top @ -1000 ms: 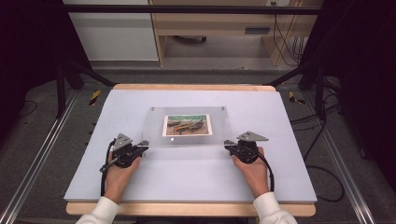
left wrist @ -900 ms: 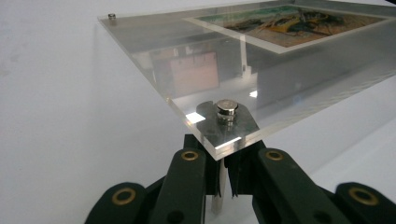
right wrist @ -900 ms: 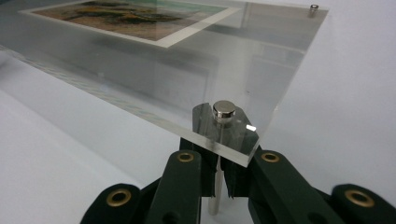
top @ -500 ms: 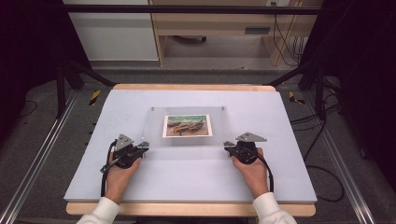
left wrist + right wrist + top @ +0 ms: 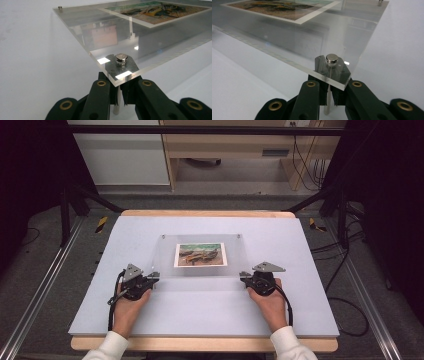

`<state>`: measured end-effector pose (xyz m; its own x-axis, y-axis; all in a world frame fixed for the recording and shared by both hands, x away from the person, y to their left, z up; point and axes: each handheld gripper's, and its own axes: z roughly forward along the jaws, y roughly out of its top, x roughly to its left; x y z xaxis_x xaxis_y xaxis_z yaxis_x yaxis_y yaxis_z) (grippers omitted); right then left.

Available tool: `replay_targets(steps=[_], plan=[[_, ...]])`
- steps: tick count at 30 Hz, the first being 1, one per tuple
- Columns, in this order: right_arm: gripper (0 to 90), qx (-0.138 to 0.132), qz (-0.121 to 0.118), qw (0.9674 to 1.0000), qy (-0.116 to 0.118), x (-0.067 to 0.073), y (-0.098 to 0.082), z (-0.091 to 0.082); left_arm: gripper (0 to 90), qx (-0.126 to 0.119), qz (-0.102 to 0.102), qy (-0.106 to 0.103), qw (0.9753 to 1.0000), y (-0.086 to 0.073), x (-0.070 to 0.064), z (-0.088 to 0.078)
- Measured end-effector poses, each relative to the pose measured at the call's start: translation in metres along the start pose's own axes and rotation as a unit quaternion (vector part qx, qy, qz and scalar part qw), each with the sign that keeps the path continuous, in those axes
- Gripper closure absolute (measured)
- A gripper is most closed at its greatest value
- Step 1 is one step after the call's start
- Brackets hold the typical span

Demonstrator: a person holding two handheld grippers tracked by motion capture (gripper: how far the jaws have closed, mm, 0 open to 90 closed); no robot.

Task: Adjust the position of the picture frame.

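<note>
A clear acrylic picture frame [image 5: 167, 260] lies on short metal legs in the middle of the white board, with a colourful print [image 5: 200, 254] under its pane. My left gripper [image 5: 153, 276] is at the frame's near left corner. In the left gripper view that gripper [image 5: 120, 91] is shut on the metal leg [image 5: 117, 102] below the corner's round cap [image 5: 121, 57]. My right gripper [image 5: 244, 276] is at the near right corner. There the gripper [image 5: 328, 91] is shut on the leg [image 5: 327, 101] under its cap [image 5: 331, 58].
The white board [image 5: 200, 312] rests on a wooden table [image 5: 200, 344], with open surface all round the frame. Metal rails [image 5: 40, 290] run along both sides. Cables [image 5: 345, 270] lie on the floor to the right, and a desk stands beyond the far edge.
Both grippers have shifted slightly toward the person, and the frame's near edge has come with them. The far edge has stayed in place.
</note>
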<state>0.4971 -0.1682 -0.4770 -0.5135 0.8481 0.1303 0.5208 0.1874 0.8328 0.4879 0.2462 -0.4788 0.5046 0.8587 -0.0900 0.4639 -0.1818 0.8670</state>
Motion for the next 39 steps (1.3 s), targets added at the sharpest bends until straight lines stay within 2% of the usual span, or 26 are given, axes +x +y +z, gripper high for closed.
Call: replay_targets(steps=[9,12,13,15,17,19,22,24,30,31,35,39], plan=[[82.2,0.001,0.004,1.0,0.004,0.0,0.0,0.0,83.2,0.002,0.003,-0.002,1.0,0.0,0.0,0.0],[78.6,0.001,0.005,1.0,0.006,0.0,0.0,0.0,77.7,0.004,0.009,-0.002,0.9999,0.001,0.0,0.0],[70.0,0.003,-0.002,1.0,0.007,0.003,0.0,-0.001,72.6,0.013,0.011,-0.012,0.9998,0.001,-0.001,-0.001],[59.0,0.008,-0.009,0.9999,-0.001,0.005,0.0,-0.002,65.7,0.025,0.022,-0.007,0.9994,-0.001,-0.001,-0.003],[46.7,0.016,-0.01,0.9998,-0.005,0.007,0.0,-0.003,58.1,0.033,0.023,-0.012,0.9991,-0.002,-0.001,-0.006],[35.4,0.017,-0.009,0.9998,-0.003,0.007,-0.001,-0.005,50.6,0.031,0.021,-0.01,0.9992,-0.002,0.0,-0.012],[24.2,0.024,-0.009,0.9997,0.0,0.008,-0.002,-0.009,36.3,0.024,0.003,-0.021,0.9995,0.0,0.001,-0.019],[18.5,0.028,-0.002,0.9996,0.003,0.007,-0.002,-0.011,28.0,0.023,0.004,-0.024,0.9994,0.0,0.002,-0.022],[11.2,0.025,0.007,0.9996,0.006,0.002,-0.002,-0.017,14.7,0.023,-0.007,-0.04,0.9989,0.001,0.005,-0.025],[10.3,0.025,0.007,0.9996,0.01,0.001,-0.002,-0.018,13.1,0.023,-0.009,-0.05,0.9985,0.002,0.005,-0.026],[9.5,0.018,0.006,0.9997,0.018,0.0,-0.002,-0.025,9.4,0.02,-0.008,-0.062,0.9978,0.005,0.004,-0.028],[10.1,0.001,0.011,0.9997,0.022,0.0,0.002,-0.034,8.7,0.002,-0.008,-0.066,0.9978,0.014,0.003,-0.035]])
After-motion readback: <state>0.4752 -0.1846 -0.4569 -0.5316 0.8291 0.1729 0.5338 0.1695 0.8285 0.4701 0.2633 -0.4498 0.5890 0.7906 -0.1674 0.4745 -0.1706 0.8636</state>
